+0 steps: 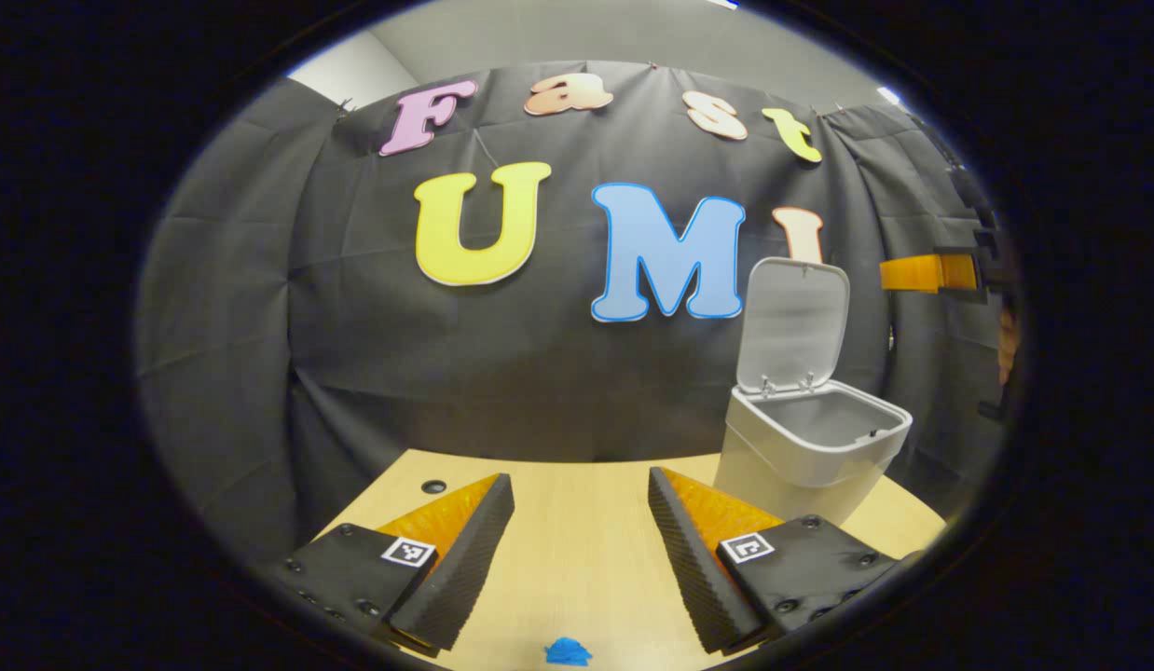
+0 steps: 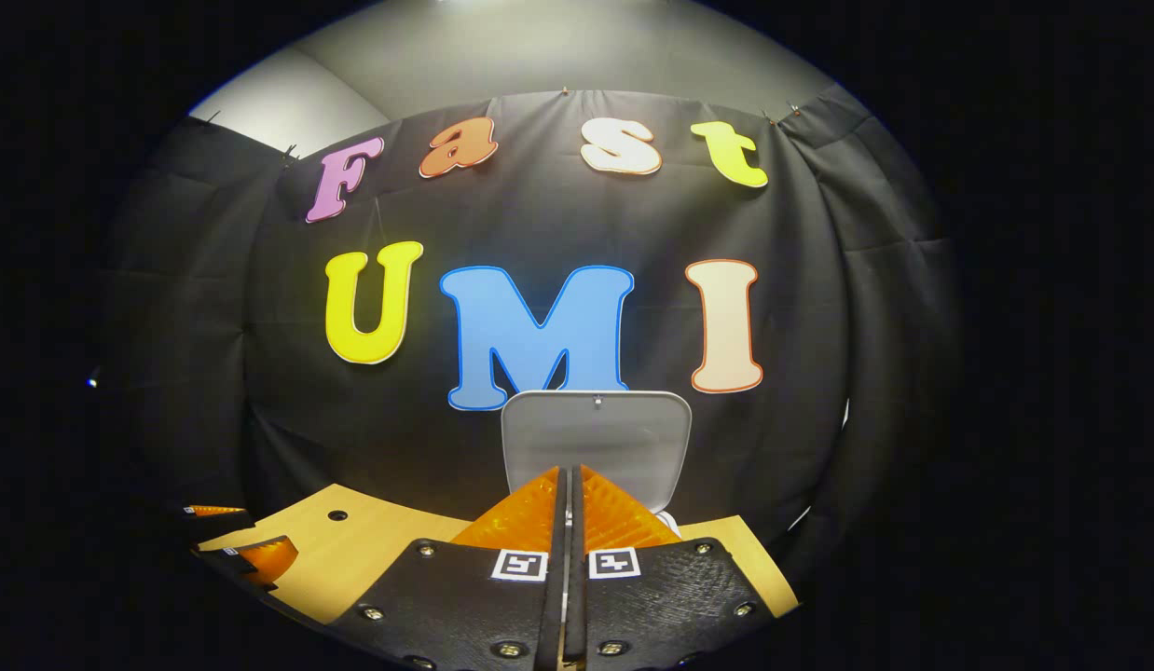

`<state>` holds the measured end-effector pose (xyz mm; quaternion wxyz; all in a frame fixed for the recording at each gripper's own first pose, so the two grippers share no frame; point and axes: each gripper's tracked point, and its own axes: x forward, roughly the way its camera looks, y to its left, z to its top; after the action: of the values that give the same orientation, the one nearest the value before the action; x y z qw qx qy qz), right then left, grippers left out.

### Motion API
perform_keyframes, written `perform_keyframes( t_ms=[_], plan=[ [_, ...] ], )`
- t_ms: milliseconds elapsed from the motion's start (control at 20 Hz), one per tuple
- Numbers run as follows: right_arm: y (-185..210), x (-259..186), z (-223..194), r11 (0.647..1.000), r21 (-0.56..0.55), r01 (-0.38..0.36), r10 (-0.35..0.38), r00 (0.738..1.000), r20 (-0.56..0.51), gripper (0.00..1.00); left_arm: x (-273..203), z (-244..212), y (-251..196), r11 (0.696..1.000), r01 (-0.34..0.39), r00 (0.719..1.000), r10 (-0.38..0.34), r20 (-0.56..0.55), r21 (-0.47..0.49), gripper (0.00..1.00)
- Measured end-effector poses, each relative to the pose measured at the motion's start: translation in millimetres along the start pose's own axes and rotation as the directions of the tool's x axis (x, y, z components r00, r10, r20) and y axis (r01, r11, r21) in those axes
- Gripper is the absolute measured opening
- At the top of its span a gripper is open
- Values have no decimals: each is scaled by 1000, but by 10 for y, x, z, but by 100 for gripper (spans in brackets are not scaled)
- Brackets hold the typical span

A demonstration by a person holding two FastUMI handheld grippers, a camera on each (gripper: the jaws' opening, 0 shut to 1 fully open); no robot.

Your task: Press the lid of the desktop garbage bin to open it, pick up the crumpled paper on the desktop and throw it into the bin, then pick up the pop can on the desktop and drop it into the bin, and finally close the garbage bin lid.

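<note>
While the left gripper (image 1: 582, 522) hangs low over the pale wooden desktop (image 1: 577, 559), its jaws stand well apart with nothing between them but bare wood. Seen in the left gripper view, the garbage bin (image 1: 801, 457) stands on the desktop ahead and to the right of the right-hand finger, near it but not touching as far as the picture tells, and well outside the gap of the jaws. Its lid (image 1: 793, 321) is swung up and stands nearly upright at the back, leaning against or close to the black cloth wall (image 1: 260, 373), and the bin's mouth is open, showing a grey inside whose bottom is hidden. A small blue object (image 1: 568, 651) lies on the desktop at the lower edge of this view, roughly centred below the gap; what it is I cannot tell. A round dark hole (image 1: 433, 486) sits in the desktop near the far left corner. At the right edge, high above the bin, part of the right gripper (image 1: 931, 272) shows against the cloth. Turning to the right gripper view, the right gripper (image 2: 566, 475) has its jaws pressed together, the two fingers meeting along a thin seam with nothing held between them. Straight ahead and just behind the fingertips rises the raised lid (image 2: 596, 438), so the bin lies directly in line with the closed jaws, its body hidden by the fingers. Low at the left edge of this view, the left gripper (image 2: 251, 550) shows over the desktop (image 2: 353, 559).
</note>
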<state>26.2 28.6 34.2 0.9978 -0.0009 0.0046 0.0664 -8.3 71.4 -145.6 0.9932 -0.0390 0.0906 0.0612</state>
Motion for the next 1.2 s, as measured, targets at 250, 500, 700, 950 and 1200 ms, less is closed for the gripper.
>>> perform_keyframes(
  t_ms=[250,500,700,950,1200],
  plan=[
    [-4,-87,-32,1000,-29,9,-9,1000,-19,2,59,-616,180,999,-28,997,26,-77,-21,96],
    [-71,-165,-98,998,-56,31,-33,999,-39,2,103,-1382,338,999,-46,981,44,-190,-6,96],
    [-147,-237,-179,996,-73,54,-59,996,-63,2,110,-1808,379,999,-51,966,49,-252,-1,96],
    [-200,-317,-215,993,-94,72,-79,993,-82,2,90,-2216,313,999,-44,951,35,-307,-23,96],
    [-225,-391,-284,990,-115,80,-92,991,-101,2,77,-2564,264,999,-38,932,23,-361,-33,96]
  ],
)
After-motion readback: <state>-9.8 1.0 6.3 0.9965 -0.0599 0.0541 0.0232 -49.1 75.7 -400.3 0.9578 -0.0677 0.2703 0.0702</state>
